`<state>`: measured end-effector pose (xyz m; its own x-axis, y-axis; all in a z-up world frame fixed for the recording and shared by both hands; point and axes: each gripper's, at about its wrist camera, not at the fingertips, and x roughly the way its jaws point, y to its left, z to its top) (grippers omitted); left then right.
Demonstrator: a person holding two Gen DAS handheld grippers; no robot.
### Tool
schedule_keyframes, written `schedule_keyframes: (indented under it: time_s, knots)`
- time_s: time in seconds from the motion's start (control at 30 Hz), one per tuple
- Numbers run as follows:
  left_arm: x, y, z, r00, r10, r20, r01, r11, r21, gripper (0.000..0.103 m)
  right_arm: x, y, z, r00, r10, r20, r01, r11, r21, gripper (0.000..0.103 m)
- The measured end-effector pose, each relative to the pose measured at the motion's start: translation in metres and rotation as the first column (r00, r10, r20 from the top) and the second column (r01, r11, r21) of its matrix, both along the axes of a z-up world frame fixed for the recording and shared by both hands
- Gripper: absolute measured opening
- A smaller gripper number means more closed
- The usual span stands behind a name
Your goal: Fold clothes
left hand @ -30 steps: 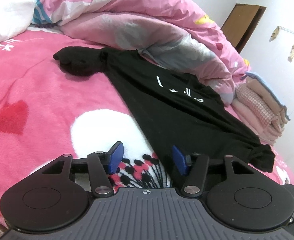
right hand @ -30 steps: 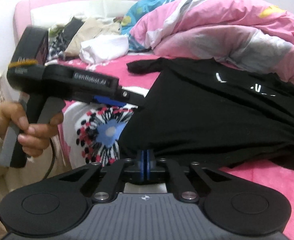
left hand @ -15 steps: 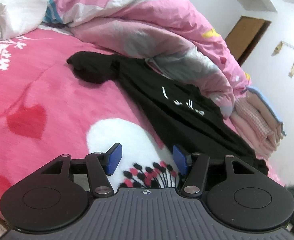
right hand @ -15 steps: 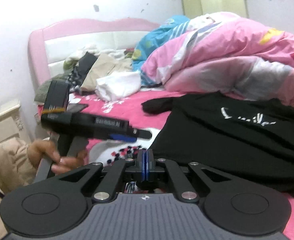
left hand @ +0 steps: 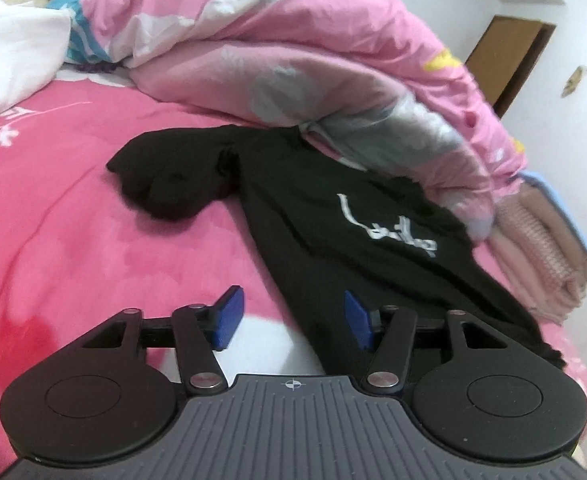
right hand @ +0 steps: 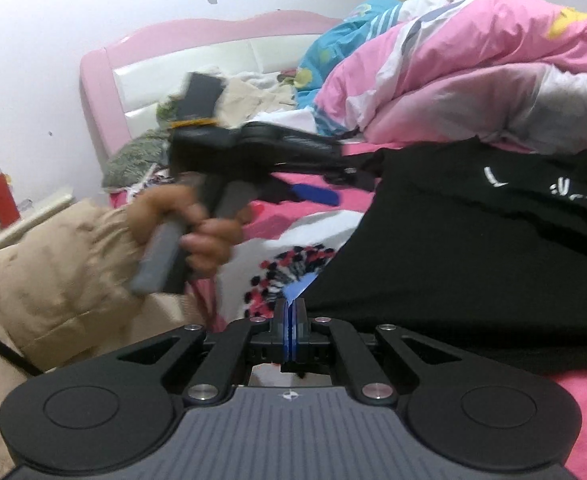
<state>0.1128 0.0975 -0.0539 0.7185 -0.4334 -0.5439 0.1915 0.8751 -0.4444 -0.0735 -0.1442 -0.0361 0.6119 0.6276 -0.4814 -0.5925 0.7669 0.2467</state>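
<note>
Both claws point down over the bed (left hand: 73,240). Left claw (left hand: 289,322) stands about half open, its jaws having just closed a little; nothing is pressed between its blue pads (left hand: 229,316), and the black shirt (left hand: 333,232) edge lies below the gap. Right claw (right hand: 289,330) is fully closed, pads together; whether it pinches the shirt's hem I cannot tell. That shirt lies spread on the pink blanket, white lettering up, one sleeve (left hand: 169,176) bunched, against a heaped pink duvet (left hand: 293,52). Only the right wrist view shows the hand (right hand: 197,232) gripping the left claw's handle, the headboard (right hand: 141,60) and a red bottle (right hand: 1,200); only the left shows folded clothes (left hand: 541,248).
</note>
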Motion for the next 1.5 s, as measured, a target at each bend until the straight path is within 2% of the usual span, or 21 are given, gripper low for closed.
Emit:
schedule_keyframes:
  time_s: [0.17,0.27,0.33,0.4,0.67,0.77,0.9,1.03,1.2,1.33,1.5]
  knots:
    - [0.041,-0.004,-0.006,0.999,0.026,-0.037,-0.025,0.999,0.041,0.037,0.003,-0.001,-0.005,0.999,0.031,-0.013,-0.030,0.999,0.031,0.000]
    - [0.061,-0.001,-0.010,0.997,0.048,-0.060,-0.045,0.998,0.038,0.021,0.007,-0.006,-0.008,0.999,0.035,-0.023,-0.034,0.998,0.051,0.000]
    - [0.068,0.000,-0.011,0.996,0.056,-0.065,-0.054,0.998,0.042,0.006,0.009,-0.010,-0.009,0.999,0.035,-0.031,-0.033,0.997,0.069,0.000]
    - [0.071,0.001,-0.012,0.995,0.068,-0.071,-0.065,0.997,0.033,0.002,0.011,-0.012,-0.009,0.999,0.035,-0.038,-0.032,0.995,0.091,0.000]
    - [0.062,0.017,0.011,0.995,0.094,-0.010,-0.095,0.995,-0.039,0.001,0.021,-0.023,-0.005,0.997,0.069,-0.034,-0.062,0.982,0.181,0.000]
    - [0.067,0.025,0.007,0.993,0.119,-0.026,-0.119,0.992,-0.038,0.001,0.027,-0.019,-0.011,0.995,0.084,-0.055,-0.072,0.980,0.184,0.000]
    - [0.069,0.033,-0.010,0.987,0.148,-0.057,-0.150,0.988,-0.032,0.001,0.032,-0.009,-0.028,0.989,0.105,-0.107,-0.088,0.983,0.159,0.000]
    - [0.065,0.034,-0.014,0.989,0.140,-0.037,-0.141,0.990,-0.023,0.002,0.037,-0.003,-0.044,0.980,0.078,-0.181,-0.059,0.992,0.109,0.001]
    - [0.062,0.034,-0.014,0.990,0.135,-0.034,-0.136,0.990,-0.022,0.005,0.044,-0.011,-0.050,0.967,0.063,-0.246,-0.026,0.989,0.148,0.004]
    - [0.056,0.036,-0.012,0.990,0.140,-0.032,-0.141,0.990,-0.024,0.007,0.042,-0.013,-0.049,0.966,0.078,-0.245,-0.038,0.986,0.163,0.013]
    - [0.050,0.040,-0.013,0.989,0.145,-0.032,-0.146,0.989,-0.033,0.008,0.038,-0.014,-0.033,0.979,0.090,-0.181,-0.060,0.984,0.168,0.014]
